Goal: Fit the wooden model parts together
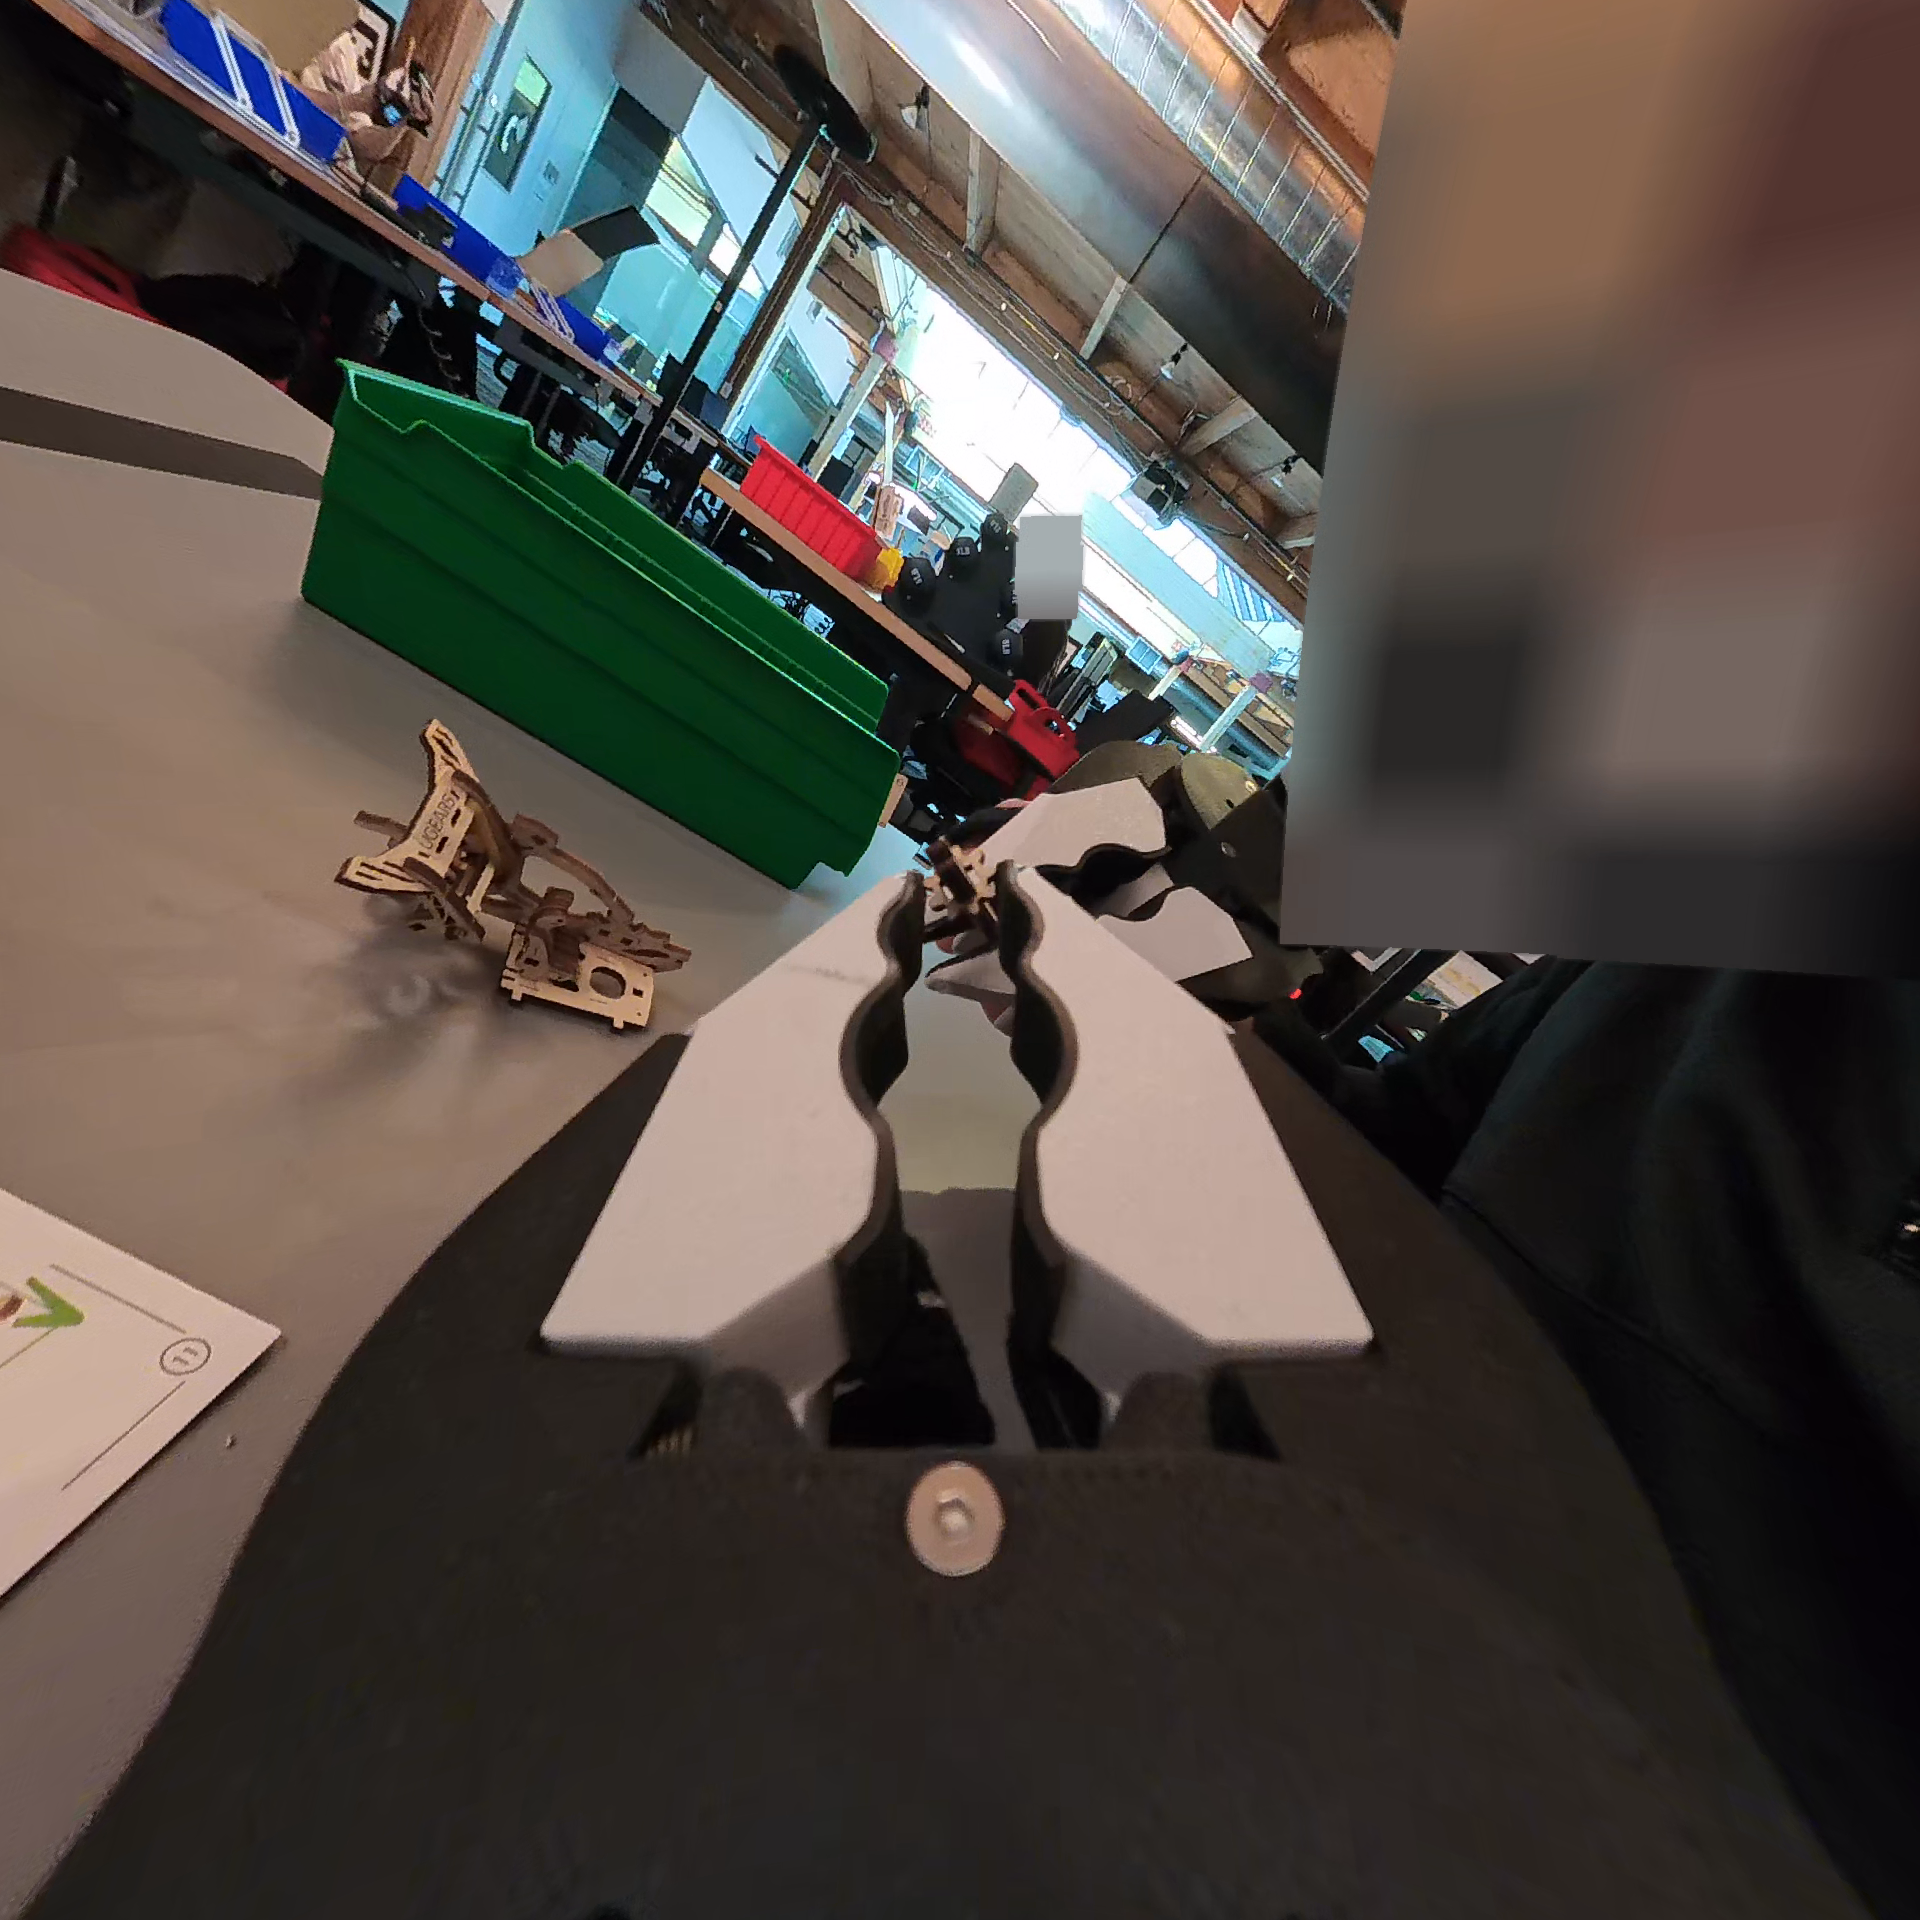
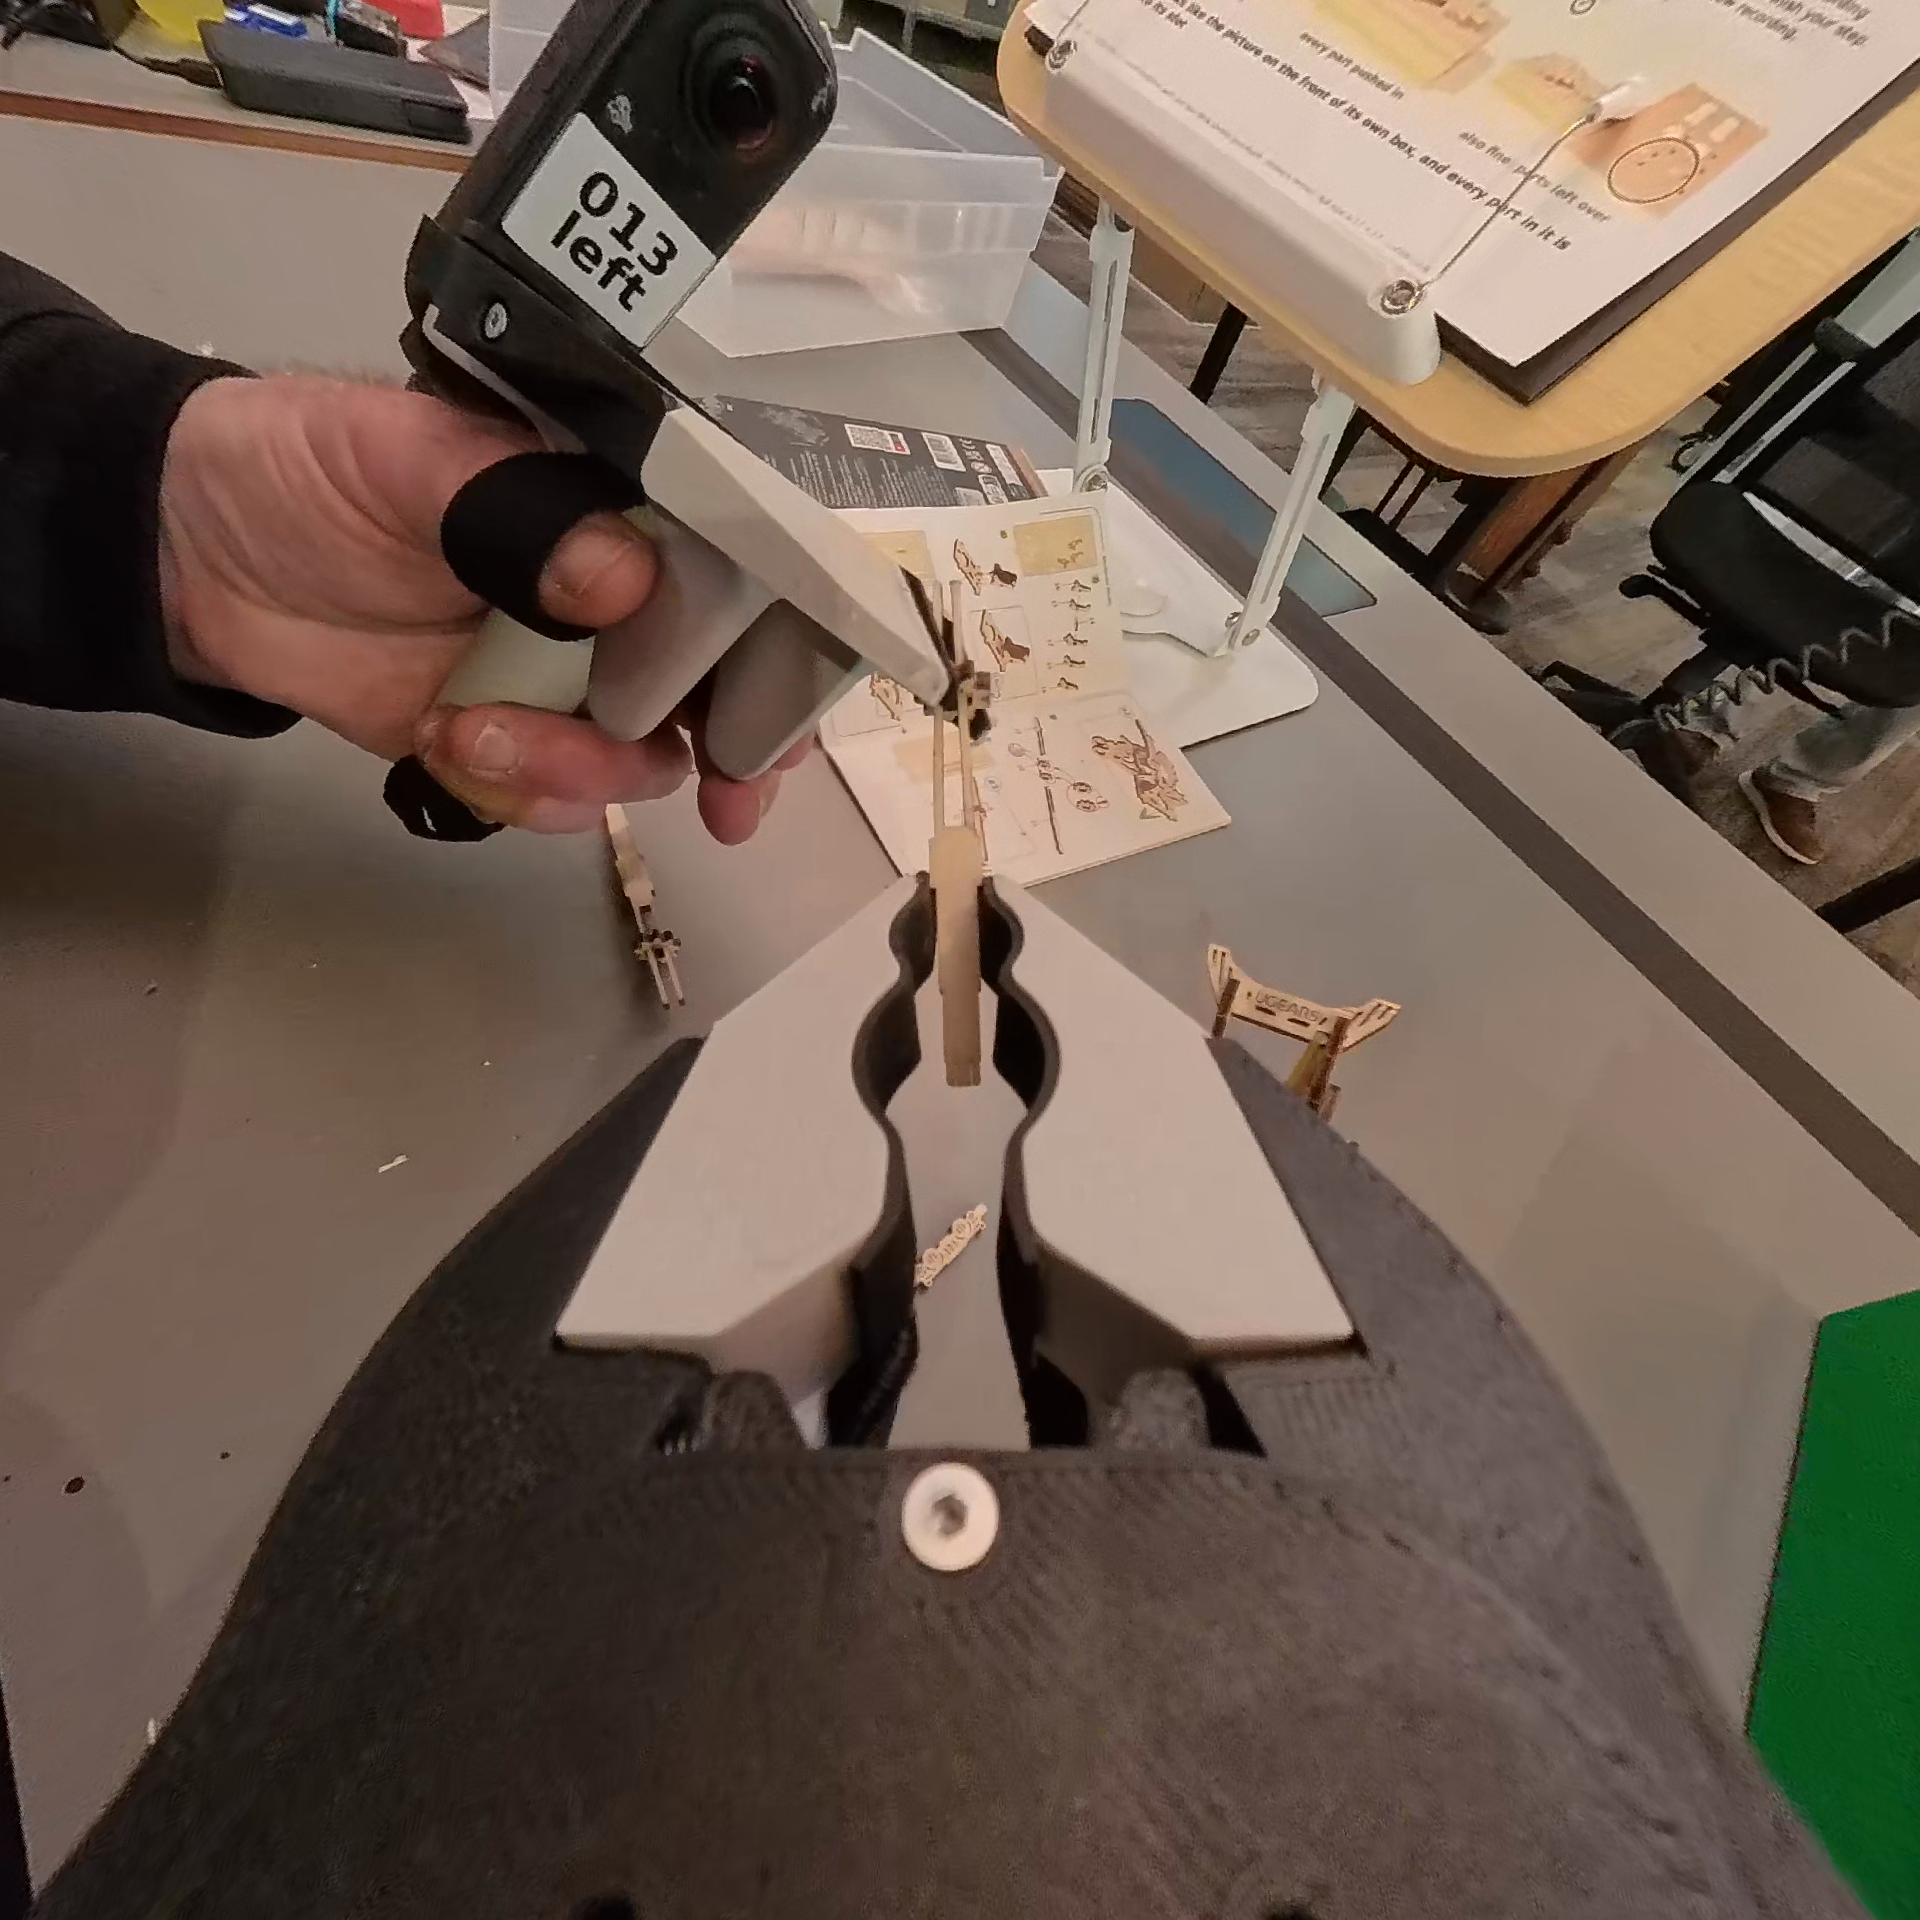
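Left gripper (image 1: 961, 894) clamped on a small wooden part (image 1: 954, 883), mostly hidden between tips. Right gripper (image 2: 956, 914) pinching a long strip (image 2: 958, 977), meeting that part just ahead. Model (image 1: 499, 883) left of left gripper, partly blurred.

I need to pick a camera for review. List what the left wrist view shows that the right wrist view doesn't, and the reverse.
Left wrist view only: the full green bin and the whole wooden model assembly. Right wrist view only: the hand, instruction sheets, a wooden strip in the right gripper. Both: the left gripper pinching a small wooden part, and the grey table.
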`<control>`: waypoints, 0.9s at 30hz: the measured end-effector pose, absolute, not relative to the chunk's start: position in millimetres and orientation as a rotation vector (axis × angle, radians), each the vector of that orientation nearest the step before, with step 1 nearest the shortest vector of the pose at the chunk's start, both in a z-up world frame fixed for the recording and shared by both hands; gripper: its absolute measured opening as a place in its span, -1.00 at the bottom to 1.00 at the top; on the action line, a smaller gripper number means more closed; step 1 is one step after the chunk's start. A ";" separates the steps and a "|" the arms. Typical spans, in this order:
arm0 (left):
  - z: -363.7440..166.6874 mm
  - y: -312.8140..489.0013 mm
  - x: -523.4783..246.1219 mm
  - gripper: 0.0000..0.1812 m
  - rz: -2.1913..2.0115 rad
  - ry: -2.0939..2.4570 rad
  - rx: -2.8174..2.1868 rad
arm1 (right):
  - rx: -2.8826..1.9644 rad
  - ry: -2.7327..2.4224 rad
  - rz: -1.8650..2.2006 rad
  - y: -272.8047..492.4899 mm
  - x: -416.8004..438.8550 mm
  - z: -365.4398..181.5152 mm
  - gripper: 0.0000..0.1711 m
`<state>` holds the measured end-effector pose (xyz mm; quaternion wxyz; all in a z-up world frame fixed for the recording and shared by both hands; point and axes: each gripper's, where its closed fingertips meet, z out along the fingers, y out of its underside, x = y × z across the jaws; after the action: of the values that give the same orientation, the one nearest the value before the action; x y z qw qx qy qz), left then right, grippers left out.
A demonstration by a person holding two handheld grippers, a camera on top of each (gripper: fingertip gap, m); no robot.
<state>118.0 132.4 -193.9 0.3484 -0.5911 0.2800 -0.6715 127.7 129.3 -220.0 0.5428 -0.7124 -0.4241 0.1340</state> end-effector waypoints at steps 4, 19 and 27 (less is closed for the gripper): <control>-195.3 129.7 118.2 -0.87 -1.752 0.723 -1.543 | -1.692 -1.008 0.327 128.4 125.9 -221.2 -0.94; -199.4 121.0 126.6 -0.87 -1.725 0.744 -1.560 | -1.677 -0.989 0.323 131.5 115.7 -217.8 -0.95; -203.2 120.1 125.8 -0.87 -1.712 0.728 -1.587 | -1.681 -0.998 0.331 131.8 112.2 -220.8 -0.94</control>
<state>125.8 120.1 -203.2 0.3411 -0.6101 0.2799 -0.6581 112.2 131.8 -220.8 0.5475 -0.7095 -0.4211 0.1399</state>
